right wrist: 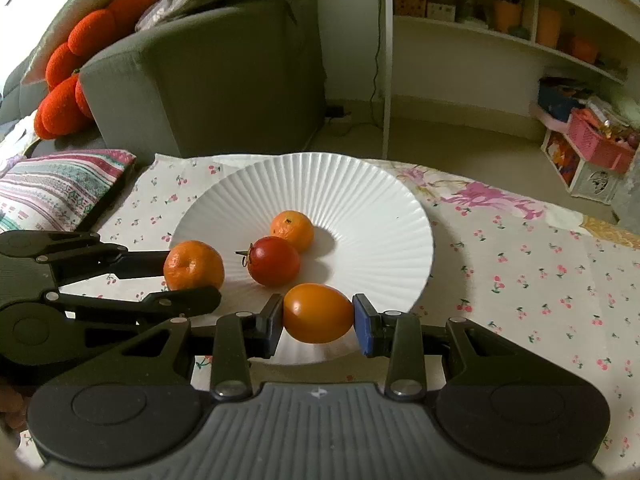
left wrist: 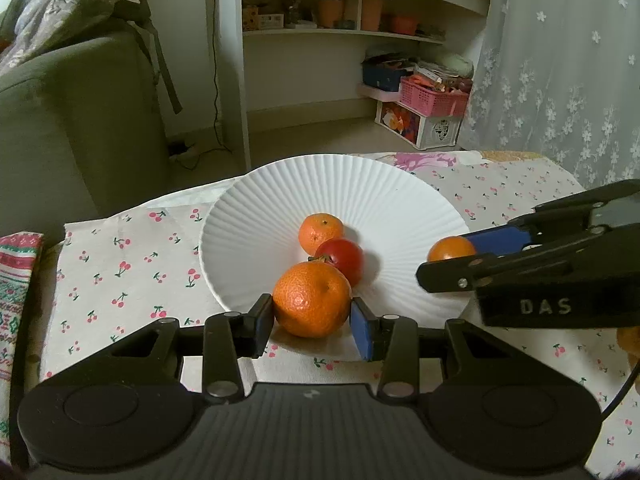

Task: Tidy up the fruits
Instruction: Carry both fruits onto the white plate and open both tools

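White ribbed plate on cherry-print cloth already holds 2 fruits at its centre: a dimpled mandarin at 12 o'clock, a glossy red tomato touching it. Left gripper clamps a pebbly mandarin at 6 o'clock; right gripper clamps a smooth oval orange fruit. Both likely remain to be released.

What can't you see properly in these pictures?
- Left wrist view: the smooth orange fruit is half hidden by the right gripper's fingers.
- Right wrist view: the mandarin's lower edge is hidden by the left gripper's fingers.
- Both views: the plate's near rim is covered by the camera's own gripper.
- Shelf items: too small and blurred to name.
- Whether the held fruits touch the plate: cannot tell.
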{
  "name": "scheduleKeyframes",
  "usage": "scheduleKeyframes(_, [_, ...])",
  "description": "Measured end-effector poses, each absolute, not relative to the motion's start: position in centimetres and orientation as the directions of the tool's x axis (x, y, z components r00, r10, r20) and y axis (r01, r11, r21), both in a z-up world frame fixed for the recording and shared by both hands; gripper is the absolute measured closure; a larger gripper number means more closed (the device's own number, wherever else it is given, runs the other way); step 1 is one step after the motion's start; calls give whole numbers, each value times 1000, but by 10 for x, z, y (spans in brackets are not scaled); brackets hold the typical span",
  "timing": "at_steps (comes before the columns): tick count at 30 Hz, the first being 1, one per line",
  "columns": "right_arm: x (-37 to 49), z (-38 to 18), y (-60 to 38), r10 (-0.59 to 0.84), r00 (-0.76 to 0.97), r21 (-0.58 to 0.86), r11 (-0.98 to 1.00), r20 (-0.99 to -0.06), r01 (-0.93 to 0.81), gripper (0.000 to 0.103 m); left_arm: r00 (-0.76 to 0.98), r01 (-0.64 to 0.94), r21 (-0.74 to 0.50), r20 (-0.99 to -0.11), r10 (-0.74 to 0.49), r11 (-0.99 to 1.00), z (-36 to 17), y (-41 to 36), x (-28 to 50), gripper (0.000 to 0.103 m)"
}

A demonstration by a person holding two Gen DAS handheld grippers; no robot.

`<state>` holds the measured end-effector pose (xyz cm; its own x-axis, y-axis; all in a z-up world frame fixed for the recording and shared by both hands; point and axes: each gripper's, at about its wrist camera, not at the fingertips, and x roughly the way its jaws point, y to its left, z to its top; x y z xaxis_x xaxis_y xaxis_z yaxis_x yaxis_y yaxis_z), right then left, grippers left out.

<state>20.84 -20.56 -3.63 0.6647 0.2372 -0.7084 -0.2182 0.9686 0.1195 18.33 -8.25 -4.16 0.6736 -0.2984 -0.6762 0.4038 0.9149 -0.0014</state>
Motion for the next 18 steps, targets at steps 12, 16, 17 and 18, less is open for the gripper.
scheduleKeyframes(12, [219,-49,-200,237,647,113,967,-725,-227,69,672,416,-11,-670,-316,909,-45,-79,185,72])
scheduleKeyframes(16, [219,-48,-200,243,644,124,967,-726,-225,69,675,409,-15,-668,-313,912,-43,-78,184,72])
scheduleKeyframes(17, [219,-48,-201,245,643,129,966,-726,-223,68,676,408,-19,-666,-315,913,-42,-77,185,72])
scheduleKeyframes(18, [219,-48,-201,248,644,134,966,-724,-221,68,676,405,-25,-665,-318,914,-41,-76,185,72])
